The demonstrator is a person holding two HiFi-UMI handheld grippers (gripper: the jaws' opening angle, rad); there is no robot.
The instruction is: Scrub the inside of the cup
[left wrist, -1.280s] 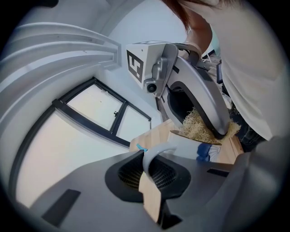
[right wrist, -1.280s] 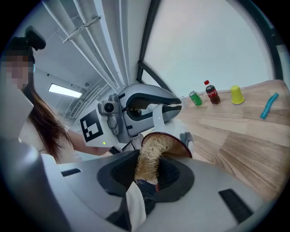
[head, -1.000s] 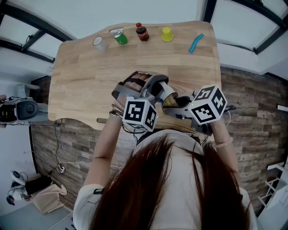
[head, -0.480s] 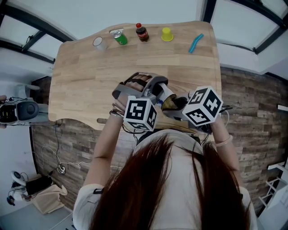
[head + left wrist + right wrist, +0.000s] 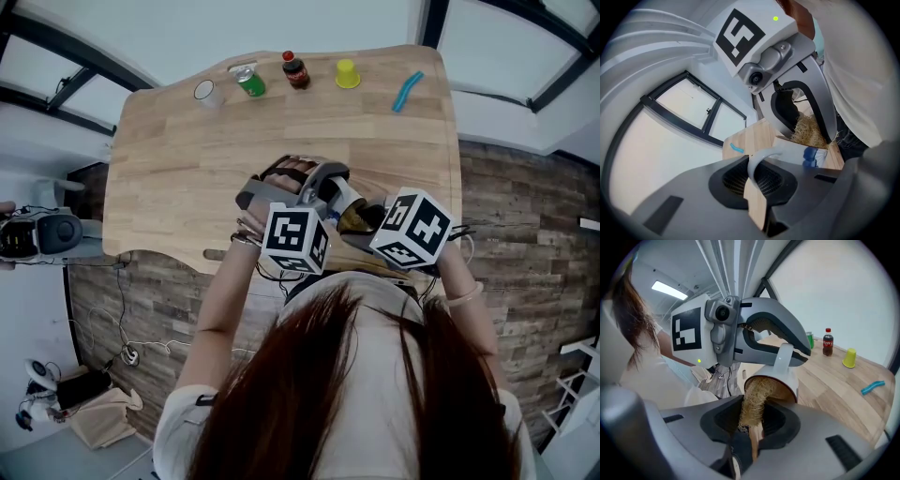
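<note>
A white cup (image 5: 350, 199) lies on its side above the table's front edge, with its mouth toward my right gripper. My left gripper (image 5: 757, 180) is shut on the cup's handle (image 5: 761, 157). My right gripper (image 5: 752, 420) is shut on a straw-coloured loofah scrubber (image 5: 753, 401). The scrubber's far end sits inside the cup's mouth (image 5: 780, 383). In the head view the left gripper (image 5: 323, 187) and right gripper (image 5: 373, 223) meet at the cup, and the marker cubes hide much of it.
Along the far edge of the wooden table (image 5: 178, 159) stand a small pale cup (image 5: 204, 90), a green can (image 5: 249, 80), a cola bottle (image 5: 296, 68) and a yellow cup (image 5: 348, 72). A blue object (image 5: 408, 90) lies at the far right.
My right gripper has shifted left toward the cup and turned a little, with the scrubber in the cup's mouth. The left gripper and the cup have barely moved.
</note>
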